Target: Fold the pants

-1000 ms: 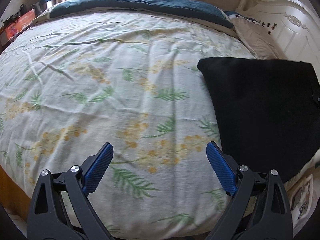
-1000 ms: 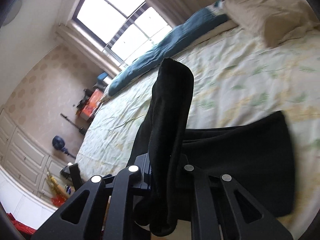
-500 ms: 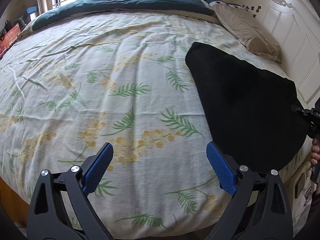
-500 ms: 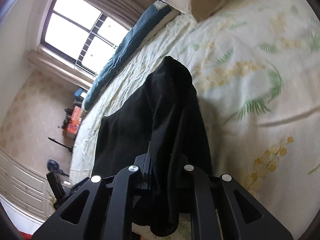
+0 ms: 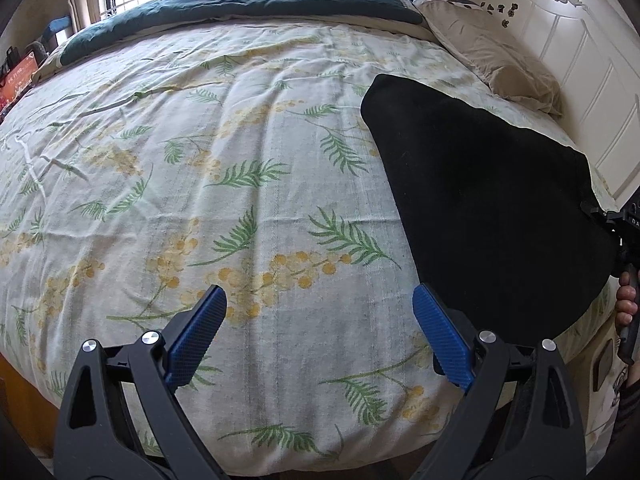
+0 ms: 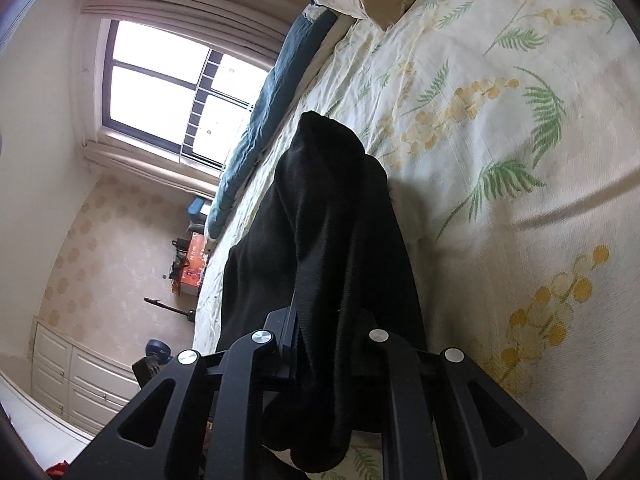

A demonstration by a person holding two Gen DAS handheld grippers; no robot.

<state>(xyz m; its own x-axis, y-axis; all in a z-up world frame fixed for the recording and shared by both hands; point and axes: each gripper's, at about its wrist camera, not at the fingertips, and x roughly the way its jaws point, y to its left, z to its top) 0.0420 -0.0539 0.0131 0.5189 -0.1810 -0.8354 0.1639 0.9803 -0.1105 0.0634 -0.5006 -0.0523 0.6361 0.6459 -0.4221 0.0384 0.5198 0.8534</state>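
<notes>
Moved since a second ago: black pants (image 5: pixel 488 208) now lie lower and flatter across the bedspread in the left wrist view, their far corner swung toward the pillow; the right wrist view has rolled, so the bed now fills its right side
Right gripper (image 6: pixel 320 320): clenched on a bunched fold of the pants, black cloth draping over and between its arms; fingertips themselves hidden by the cloth; seen at the right edge of the left wrist view with a hand (image 5: pixel 626 300) on its handle
Left gripper (image 5: pixel 320 328): jaws spread wide, nothing between the blue pads (image 5: pixel 196 336); hovers above bare bedspread, its right pad just beside the near edge of the pants without touching
Pants, place: on the right part of the bed, near the headboard (image 5: pixel 560 40) side; near end lifted into the right gripper, the rest resting on the bedspread
Pants, edges: left edge runs clean and straight from far corner to near corner; far corner rounded, close to the beige pillow (image 5: pixel 492 52) but apart from it
Open room: floral bedspread (image 5: pixel 200 160) lies wide and bare left of the pants, up to the dark teal quilt (image 5: pixel 240 4) along the far side; near bed edge just below the left gripper
</notes>
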